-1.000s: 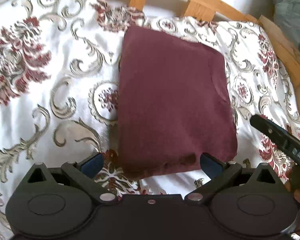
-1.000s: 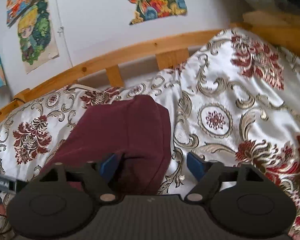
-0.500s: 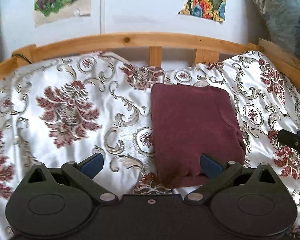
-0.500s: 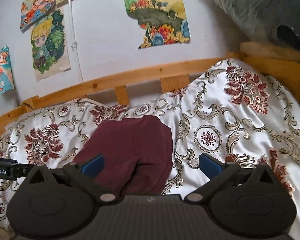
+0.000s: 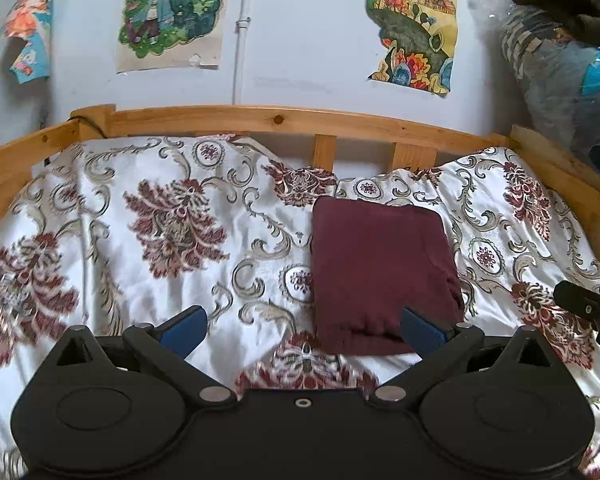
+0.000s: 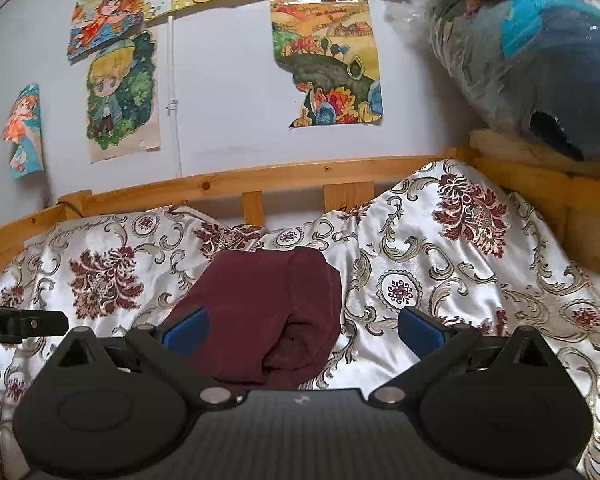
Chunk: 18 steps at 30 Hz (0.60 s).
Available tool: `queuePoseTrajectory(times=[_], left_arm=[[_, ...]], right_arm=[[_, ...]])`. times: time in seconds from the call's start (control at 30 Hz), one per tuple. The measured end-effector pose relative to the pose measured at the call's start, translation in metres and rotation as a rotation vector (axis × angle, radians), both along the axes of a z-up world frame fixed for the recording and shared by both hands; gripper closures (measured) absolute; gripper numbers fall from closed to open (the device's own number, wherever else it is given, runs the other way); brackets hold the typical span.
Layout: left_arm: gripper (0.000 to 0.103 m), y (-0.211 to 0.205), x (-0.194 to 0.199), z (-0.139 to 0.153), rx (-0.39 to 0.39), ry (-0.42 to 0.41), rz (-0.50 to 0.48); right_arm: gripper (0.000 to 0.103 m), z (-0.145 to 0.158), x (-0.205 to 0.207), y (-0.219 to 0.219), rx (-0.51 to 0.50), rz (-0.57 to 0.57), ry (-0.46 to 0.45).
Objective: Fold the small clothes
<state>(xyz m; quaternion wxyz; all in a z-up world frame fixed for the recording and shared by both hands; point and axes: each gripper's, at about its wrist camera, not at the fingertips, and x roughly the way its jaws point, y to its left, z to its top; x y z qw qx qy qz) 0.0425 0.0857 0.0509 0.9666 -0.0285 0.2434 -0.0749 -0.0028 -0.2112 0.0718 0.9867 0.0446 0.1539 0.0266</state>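
Observation:
A maroon garment (image 5: 380, 268) lies folded into a neat rectangle on the patterned white bedspread (image 5: 140, 240). It also shows in the right wrist view (image 6: 268, 308). My left gripper (image 5: 304, 328) is open and empty, held back above the near edge of the bed, with the garment ahead and to the right. My right gripper (image 6: 304, 328) is open and empty, with the garment ahead and slightly left. The right gripper's tip shows at the right edge of the left wrist view (image 5: 584, 304). The left gripper's tip shows at the left edge of the right wrist view (image 6: 20, 324).
A wooden bed rail (image 5: 284, 120) runs along the far side by the wall with posters (image 5: 168, 12). A wooden side rail (image 6: 540, 184) stands at the right, with a plastic-wrapped bundle (image 6: 532, 56) above it.
Both grippers have pulled back and tilted up from the folded garment, so it looks smaller and the wall with posters has come into view. The garment has stayed in place.

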Motion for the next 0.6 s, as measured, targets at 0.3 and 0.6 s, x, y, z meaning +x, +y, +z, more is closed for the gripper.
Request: queuePoseTrajectory(times=[0.3, 0.6], left_arm=[[0.001, 0.015, -0.034, -0.018, -0.021, 0.023, 0.052], [0.001, 0.015, -0.039, -0.021, -0.005, 0.012, 0.048]], right_arm=[[0.000, -0.004, -0.031, 0.010, -0.030, -0.012, 0.024], [0.000, -0.003, -0.042, 0.010, -0.043, -0.046, 0.014]])
